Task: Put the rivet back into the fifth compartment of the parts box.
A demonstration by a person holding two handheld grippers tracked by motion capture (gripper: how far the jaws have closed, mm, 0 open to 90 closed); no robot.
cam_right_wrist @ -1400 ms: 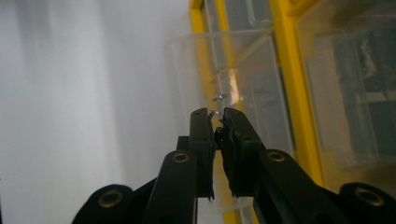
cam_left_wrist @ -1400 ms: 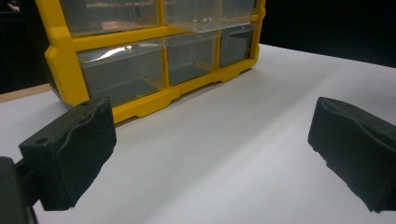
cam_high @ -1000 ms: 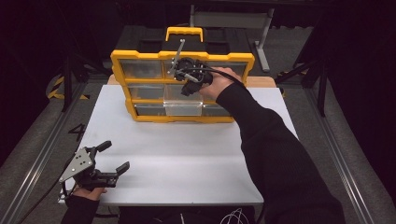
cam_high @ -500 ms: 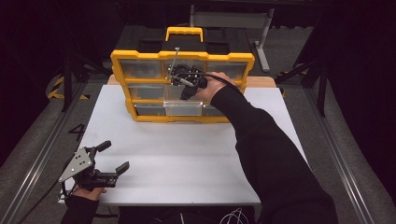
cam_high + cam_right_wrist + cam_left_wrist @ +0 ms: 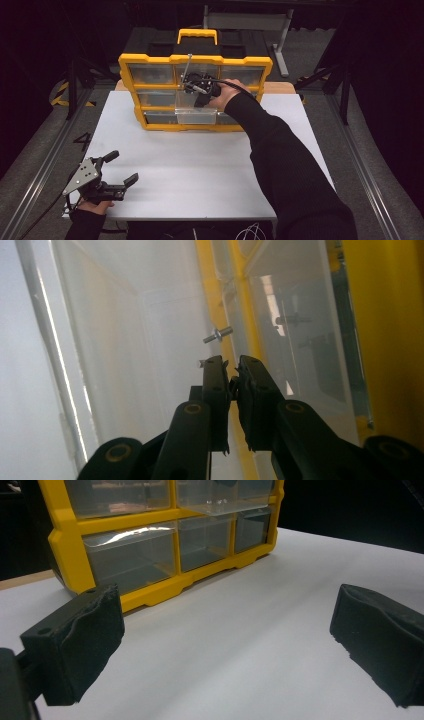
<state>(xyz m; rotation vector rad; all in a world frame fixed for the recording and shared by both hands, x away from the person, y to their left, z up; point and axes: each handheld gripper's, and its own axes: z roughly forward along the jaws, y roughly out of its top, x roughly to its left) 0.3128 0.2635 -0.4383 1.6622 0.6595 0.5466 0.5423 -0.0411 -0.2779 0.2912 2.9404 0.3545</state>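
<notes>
A yellow plastic organiser cabinet with clear drawers (image 5: 150,80) is standing at the far edge of the white table (image 5: 210,165). One clear plastic drawer (image 5: 196,114) is sticking out from its middle column. The right gripper (image 5: 192,86) is reaching over that drawer, its jaws nearly closed with only a sliver between them and nothing in them. A small silver bolt (image 5: 218,334) is showing just past their tips. The left gripper (image 5: 117,167) is sitting at the near left corner, jaws spread wide and empty.
</notes>
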